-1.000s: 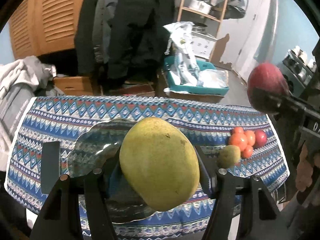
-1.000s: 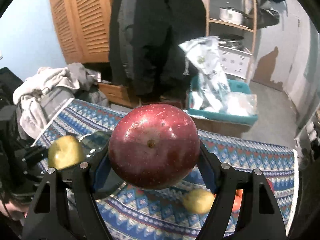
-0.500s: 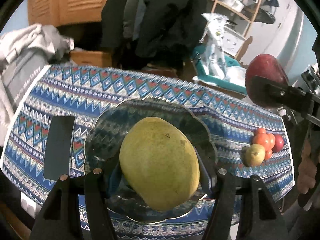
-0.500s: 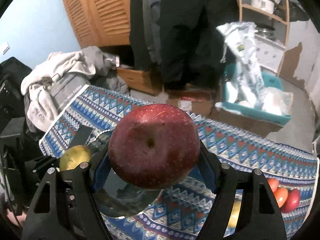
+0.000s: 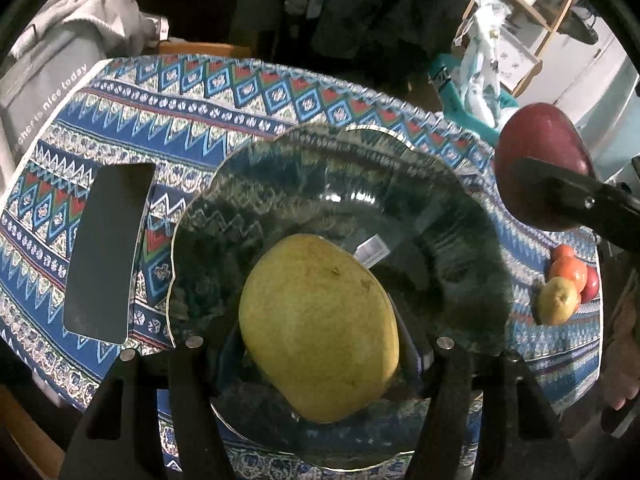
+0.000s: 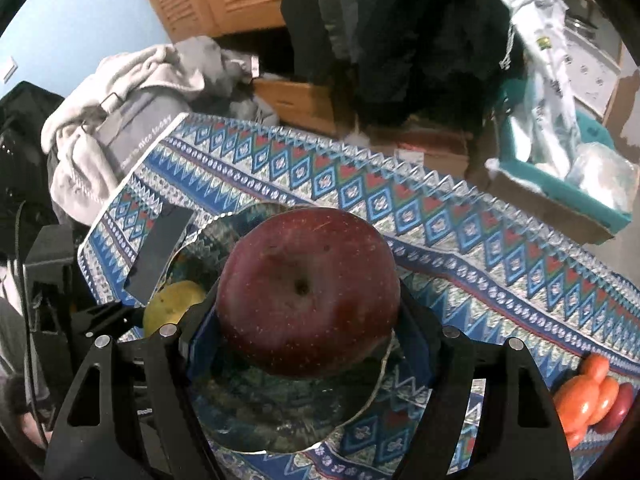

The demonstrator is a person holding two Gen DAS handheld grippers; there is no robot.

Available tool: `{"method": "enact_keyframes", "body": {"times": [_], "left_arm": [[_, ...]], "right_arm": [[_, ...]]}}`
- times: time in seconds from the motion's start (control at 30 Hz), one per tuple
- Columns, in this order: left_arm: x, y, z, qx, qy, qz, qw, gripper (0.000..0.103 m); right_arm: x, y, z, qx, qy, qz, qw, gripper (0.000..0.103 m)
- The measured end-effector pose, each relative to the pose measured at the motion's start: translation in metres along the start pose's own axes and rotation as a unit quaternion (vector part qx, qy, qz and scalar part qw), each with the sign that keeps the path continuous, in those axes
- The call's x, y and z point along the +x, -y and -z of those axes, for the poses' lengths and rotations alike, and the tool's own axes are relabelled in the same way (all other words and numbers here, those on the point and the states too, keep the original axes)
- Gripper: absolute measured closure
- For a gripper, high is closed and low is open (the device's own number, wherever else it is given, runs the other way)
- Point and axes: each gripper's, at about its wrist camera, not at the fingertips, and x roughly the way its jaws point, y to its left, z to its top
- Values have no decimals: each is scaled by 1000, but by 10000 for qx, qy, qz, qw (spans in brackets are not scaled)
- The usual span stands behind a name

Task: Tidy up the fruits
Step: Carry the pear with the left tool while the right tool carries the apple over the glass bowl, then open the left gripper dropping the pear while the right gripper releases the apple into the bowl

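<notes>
Here, a yellow-green mango [image 5: 318, 328] sits pinched between the fingers of the left tool [image 5: 320, 354], both pads pressed on its flanks, long axis running away from the camera. Directly beyond and beneath the tool's tips: a scalloped glass plate [image 5: 280, 184], the patterned cloth showing through it. The mango hangs over the near half of the plate; whether it touches the glass cannot be told.

A dark red apple [image 6: 308, 292] is clamped in the right tool [image 6: 310, 342], stem pit facing the camera, pads against both sides. Below and ahead of this tool's tips lies the same glass plate [image 6: 280, 420], the apple over its right portion. To this tool's left, the mango [image 6: 172, 306] and the left tool's dark frame show at the plate's far side.

From the left tool, the apple [image 5: 540, 164] appears up to the right, a black finger [image 5: 576, 196] of the right tool across it, just past the plate's rim.

Further right of both tools, well apart from the plate, a small cluster of loose fruit [image 5: 570, 284] rests on the worktop: a small yellow-green one nearest, orange ones behind, a red one at the edge.

Left of the plate, a flat black rectangle [image 5: 106, 248] lies on the blue patterned tablecloth [image 5: 248, 92]. Beyond the worktop: grey clothing heaped left, dark coats hanging, a teal bin with plastic bags to the right.
</notes>
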Motion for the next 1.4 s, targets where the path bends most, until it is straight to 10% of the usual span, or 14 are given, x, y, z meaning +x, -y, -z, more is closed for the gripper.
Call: {"method": "enact_keyframes", "body": {"times": [0.33, 1.4], "left_arm": [[31, -5, 9, -11, -402, -229, 9989, 37], [-28, -27, 3, -369, 327, -253, 9985, 34]], "right_arm": [[34, -5, 15, -13, -484, -102, 9988, 26], [88, -12, 39, -405, -1305, 268, 9903, 25]]}}
